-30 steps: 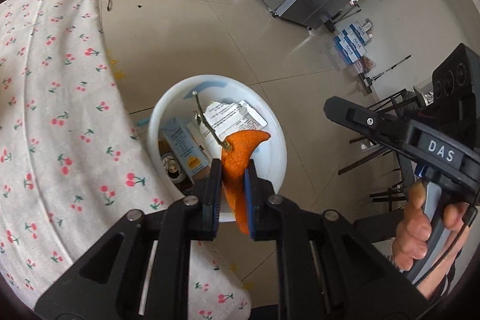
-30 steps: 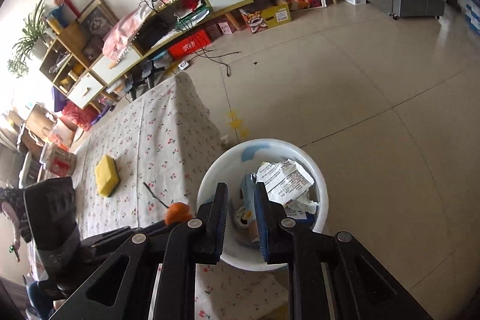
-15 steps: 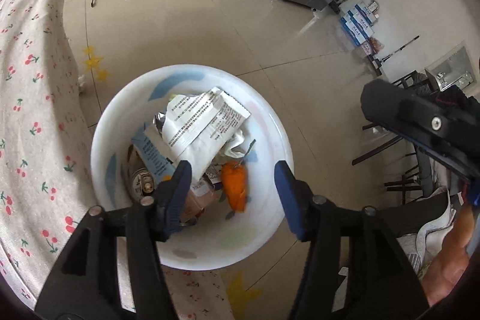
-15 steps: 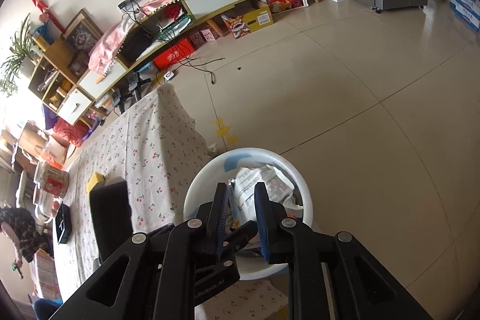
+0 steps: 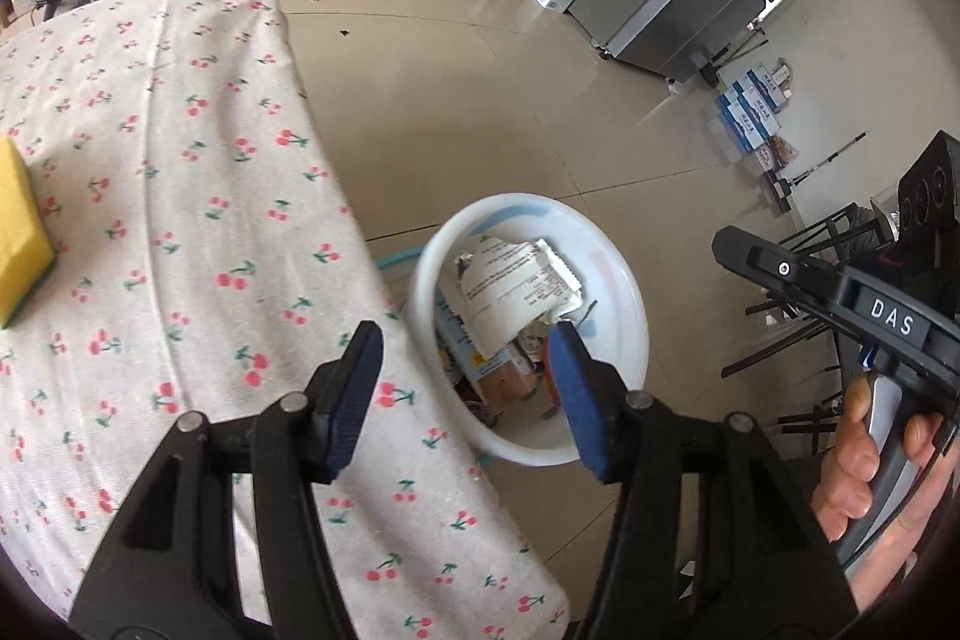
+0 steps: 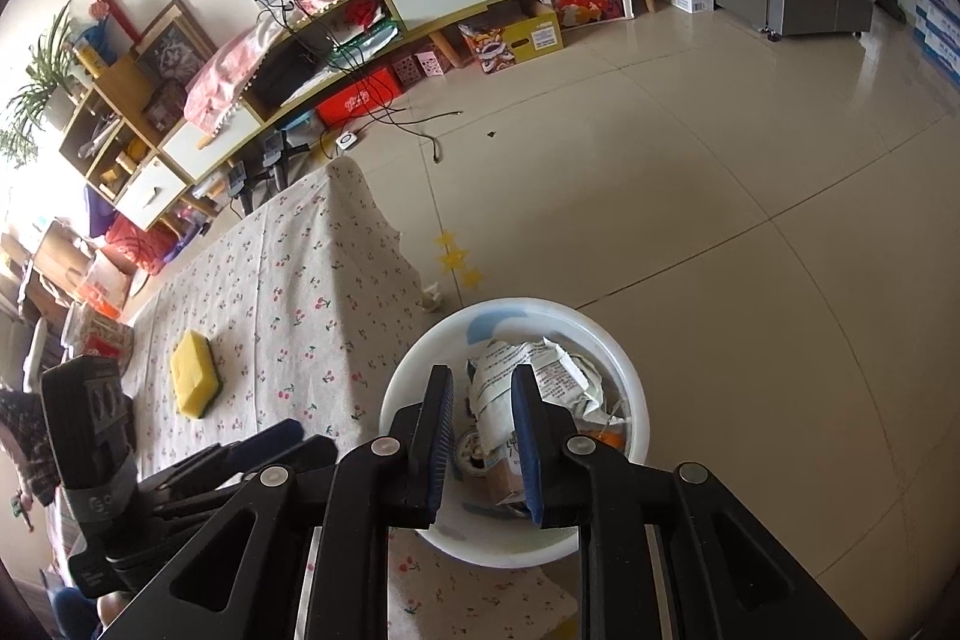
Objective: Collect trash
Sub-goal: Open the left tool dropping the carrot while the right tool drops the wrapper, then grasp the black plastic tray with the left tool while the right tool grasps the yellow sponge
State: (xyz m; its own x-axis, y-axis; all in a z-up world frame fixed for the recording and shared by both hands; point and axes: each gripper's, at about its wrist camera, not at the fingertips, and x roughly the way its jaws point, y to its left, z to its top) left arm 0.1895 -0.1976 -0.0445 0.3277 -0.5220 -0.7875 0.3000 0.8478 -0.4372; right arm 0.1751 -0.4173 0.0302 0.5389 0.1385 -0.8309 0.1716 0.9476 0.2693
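Dropped since a second ago: orange peel (image 6: 609, 437) now in the bin (image 5: 624, 292) on the floor just beside the counter (image 5: 180, 196) edge, among paper (image 5: 516, 280). Left gripper (image 5: 465, 388) released, jaws just opened, nothing between, over the counter edge. Right gripper (image 6: 480, 430) jaws slightly parted and just opening, grasping nothing, above bin; sponge (image 6: 193, 373) on counter.

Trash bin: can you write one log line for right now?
left gripper: open, empty | right gripper: open, empty | orange peel: in white bin

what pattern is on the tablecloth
Small red cherries with green stems on a pale cloth; the tablecloth shows best in the left wrist view.
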